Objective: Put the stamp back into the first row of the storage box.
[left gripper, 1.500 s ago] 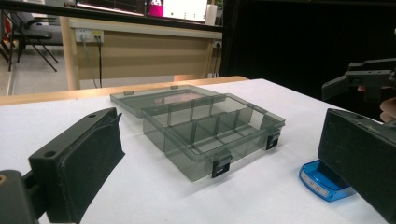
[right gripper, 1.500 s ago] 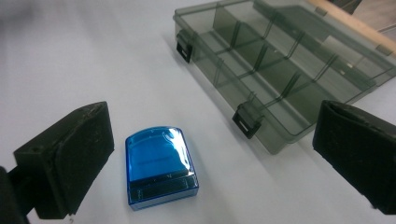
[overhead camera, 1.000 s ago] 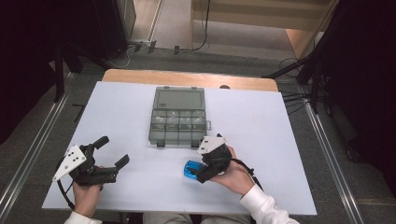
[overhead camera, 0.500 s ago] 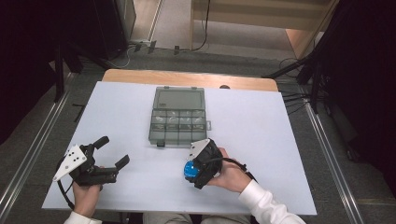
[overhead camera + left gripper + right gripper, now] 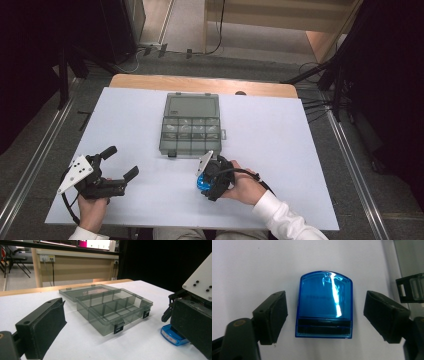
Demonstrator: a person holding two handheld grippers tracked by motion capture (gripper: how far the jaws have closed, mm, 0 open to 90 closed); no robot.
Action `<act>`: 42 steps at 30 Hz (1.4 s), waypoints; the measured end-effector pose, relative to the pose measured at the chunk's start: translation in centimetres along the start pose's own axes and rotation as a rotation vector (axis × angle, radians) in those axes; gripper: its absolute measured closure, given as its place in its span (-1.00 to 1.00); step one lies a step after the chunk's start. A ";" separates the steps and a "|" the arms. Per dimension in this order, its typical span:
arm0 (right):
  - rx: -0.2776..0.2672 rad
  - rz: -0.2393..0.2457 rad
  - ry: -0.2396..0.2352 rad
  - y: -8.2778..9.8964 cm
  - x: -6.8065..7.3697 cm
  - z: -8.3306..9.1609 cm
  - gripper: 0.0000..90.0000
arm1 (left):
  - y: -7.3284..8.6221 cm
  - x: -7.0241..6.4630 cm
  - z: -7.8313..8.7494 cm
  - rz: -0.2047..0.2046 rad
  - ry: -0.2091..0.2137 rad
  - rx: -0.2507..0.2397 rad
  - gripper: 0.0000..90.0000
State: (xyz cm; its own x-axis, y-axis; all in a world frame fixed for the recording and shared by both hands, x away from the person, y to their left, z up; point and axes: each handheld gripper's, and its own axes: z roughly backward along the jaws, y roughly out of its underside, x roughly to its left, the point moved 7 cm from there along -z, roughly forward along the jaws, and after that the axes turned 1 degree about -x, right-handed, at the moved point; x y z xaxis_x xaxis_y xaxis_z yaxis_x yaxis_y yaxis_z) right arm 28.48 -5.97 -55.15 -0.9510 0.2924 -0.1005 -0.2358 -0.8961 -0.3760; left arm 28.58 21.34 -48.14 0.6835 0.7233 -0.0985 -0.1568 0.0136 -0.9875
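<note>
A small translucent blue case (image 5: pixel 324 305) lies flat on the white table (image 5: pixel 280 130), near the front middle. My right gripper (image 5: pixel 325 315) points down over it, open, with one jaw on each side of the case and a gap to both. In the high view the right gripper (image 5: pixel 206 181) covers most of the blue case (image 5: pixel 200 181). A smoky grey compartment box (image 5: pixel 191 131) sits behind it with its lid laid back. My left gripper (image 5: pixel 121 161) rests open at the front left, holding nothing, and its view shows the box (image 5: pixel 113 307) and the blue case (image 5: pixel 172 336).
The compartment box's latch (image 5: pixel 412 288) lies close to the right jaw. A wooden strip (image 5: pixel 200 84) edges the table's far side, with floor and cables beyond. Bare table surface stretches to the right of the box and between the two hands.
My right gripper has swung left and tipped down over the blue case, so its jaws now straddle it. The left gripper has stayed where it was.
</note>
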 end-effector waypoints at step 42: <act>0.015 -0.075 -0.114 -3.1 -3.3 3.1 -0.05 | 0.0 0.3 0.1 0.048 0.008 -0.012 -1.00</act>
State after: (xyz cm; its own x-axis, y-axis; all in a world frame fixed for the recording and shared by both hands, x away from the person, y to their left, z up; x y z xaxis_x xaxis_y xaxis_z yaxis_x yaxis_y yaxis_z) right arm 31.70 -5.18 -50.83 -0.9468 0.3202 0.0328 -0.3097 -0.8782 -0.3644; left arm 28.75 21.63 -48.19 0.6812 0.7173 -0.1463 -0.1807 -0.0290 -0.9831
